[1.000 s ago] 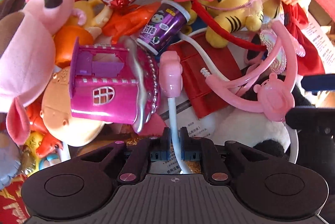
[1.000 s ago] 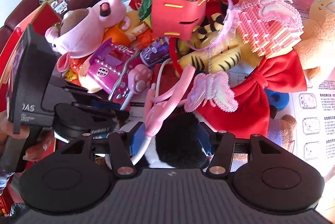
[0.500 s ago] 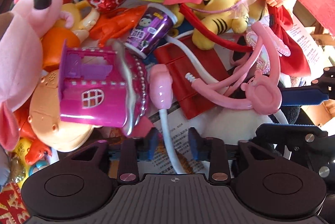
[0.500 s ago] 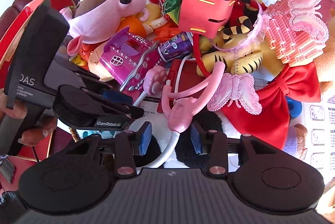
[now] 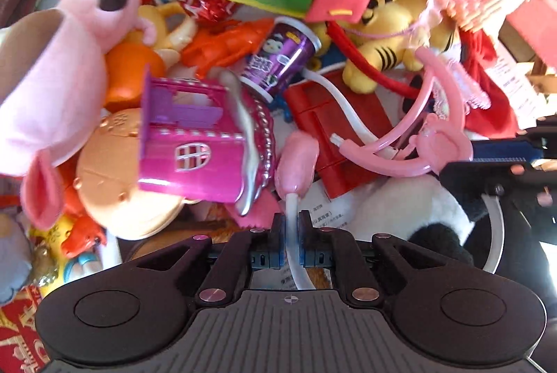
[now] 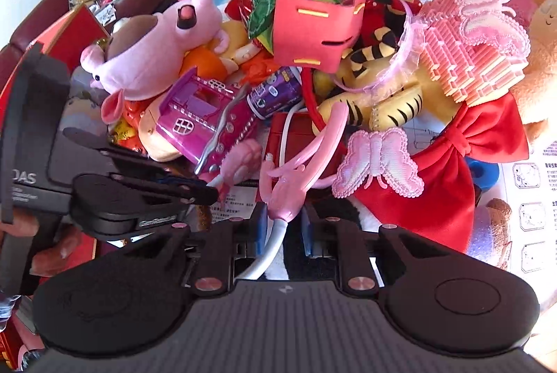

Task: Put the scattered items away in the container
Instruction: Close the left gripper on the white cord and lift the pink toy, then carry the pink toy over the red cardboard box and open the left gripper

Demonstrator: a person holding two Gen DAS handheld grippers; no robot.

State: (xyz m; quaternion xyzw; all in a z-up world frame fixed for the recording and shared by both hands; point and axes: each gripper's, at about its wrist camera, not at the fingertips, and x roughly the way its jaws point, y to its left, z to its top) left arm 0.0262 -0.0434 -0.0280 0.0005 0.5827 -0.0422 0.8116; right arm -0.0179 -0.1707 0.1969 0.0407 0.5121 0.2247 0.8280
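A toy stethoscope lies on the heap: pink paw-shaped chest piece point(image 5: 296, 160), white tube point(image 5: 343, 105) and pink ear arms point(image 5: 442, 87) joined at a bear-shaped junction point(image 5: 442, 146). My left gripper point(image 5: 291, 226) is shut on the white tube just below the paw piece; it also shows at the left of the right wrist view point(image 6: 209, 195). My right gripper point(image 6: 283, 219) has the pink junction point(image 6: 285, 199) and white tube point(image 6: 271, 251) between its jaws, which are closing; slim gaps remain at both pads.
Around the stethoscope lie a magenta toy house point(image 5: 195, 146), purple cup point(image 5: 278, 59), pink plush pig point(image 6: 156, 56), tiger plush point(image 6: 376, 101), red bow point(image 6: 470, 171), panda plush point(image 5: 410, 216) and red flat case point(image 5: 323, 129). A red box point(image 6: 80, 24) stands at the left. A hand point(image 6: 45, 254) holds the left tool.
My left gripper opened off the white tube, then shut on it again just below the paw piece. My right gripper's jaws narrowed around the pink junction. The stethoscope shifted slightly.
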